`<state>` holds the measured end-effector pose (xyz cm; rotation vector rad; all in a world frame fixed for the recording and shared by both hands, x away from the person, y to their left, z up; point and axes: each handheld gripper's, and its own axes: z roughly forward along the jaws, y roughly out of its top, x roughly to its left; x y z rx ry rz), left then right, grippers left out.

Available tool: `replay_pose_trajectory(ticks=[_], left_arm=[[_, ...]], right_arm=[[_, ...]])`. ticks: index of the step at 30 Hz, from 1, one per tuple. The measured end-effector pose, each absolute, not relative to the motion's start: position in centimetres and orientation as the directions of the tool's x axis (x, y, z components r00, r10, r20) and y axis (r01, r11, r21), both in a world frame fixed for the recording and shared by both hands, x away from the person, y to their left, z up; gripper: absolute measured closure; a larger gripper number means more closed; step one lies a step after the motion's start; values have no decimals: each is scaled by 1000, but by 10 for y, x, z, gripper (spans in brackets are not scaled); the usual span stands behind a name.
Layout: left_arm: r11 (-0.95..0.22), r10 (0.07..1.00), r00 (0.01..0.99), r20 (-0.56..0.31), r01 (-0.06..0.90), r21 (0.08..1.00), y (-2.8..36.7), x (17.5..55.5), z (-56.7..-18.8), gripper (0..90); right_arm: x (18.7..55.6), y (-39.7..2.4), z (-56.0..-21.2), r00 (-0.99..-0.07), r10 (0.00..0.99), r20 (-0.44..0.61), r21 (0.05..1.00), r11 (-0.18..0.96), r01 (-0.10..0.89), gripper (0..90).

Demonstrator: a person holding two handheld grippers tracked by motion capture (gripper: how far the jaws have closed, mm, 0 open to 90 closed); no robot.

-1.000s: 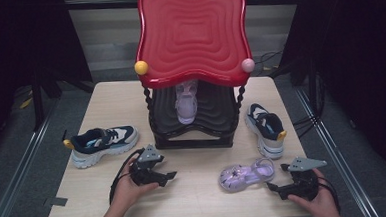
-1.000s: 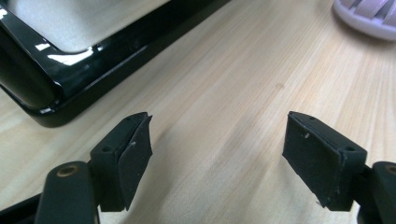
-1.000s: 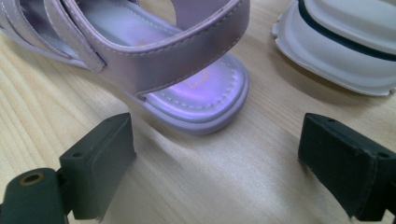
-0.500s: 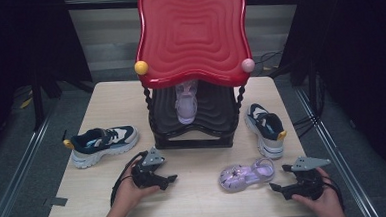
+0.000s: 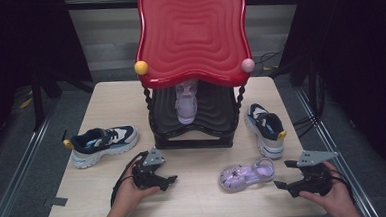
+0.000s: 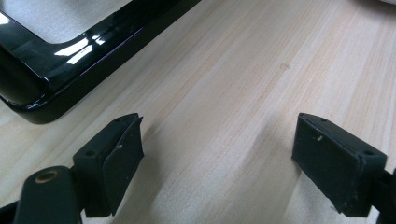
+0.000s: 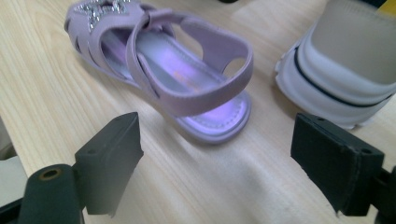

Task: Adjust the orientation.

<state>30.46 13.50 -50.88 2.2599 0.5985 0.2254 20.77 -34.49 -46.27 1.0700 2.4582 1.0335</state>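
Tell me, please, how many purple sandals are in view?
2: one purple strappy sandal lies on the wooden table near the right gripper; its mate sits on the black rack's lower shelf. More may be hidden.

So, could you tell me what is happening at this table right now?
A person holds a claw in each hand at a wooden table with a red and black shoe rack on it. One purple sandal sits on the rack's lower shelf. Its mate lies on the table just ahead of the right claw, whose jaws stand open with nothing between them. The left claw is open too, over bare wood near the rack's base. Two sneakers flank the rack.
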Motion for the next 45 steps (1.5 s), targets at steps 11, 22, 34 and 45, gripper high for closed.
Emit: replay_pose_trajectory(ticks=[11, 22, 34, 45], left_arm=[[-590, 486, 874, -26, 350, 728, 135, 304, -509, 153], [-591, 486, 873, -26, 350, 727, 135, 304, -509, 152], [-590, 486, 874, -25, 350, 727, 135, 304, -509, 152], [-590, 487, 873, -25, 350, 727, 135, 304, -509, 151]], right_arm=[[223, -343, -435, -714, 697, 67, 751, 436, 496, 207], [244, -323, -433, -761, 646, 63, 746, 476, 466, 277], [258, -310, -449, -795, 605, 29, 714, 545, 440, 483], [252, -318, -452, -788, 614, 42, 710, 537, 456, 601]])
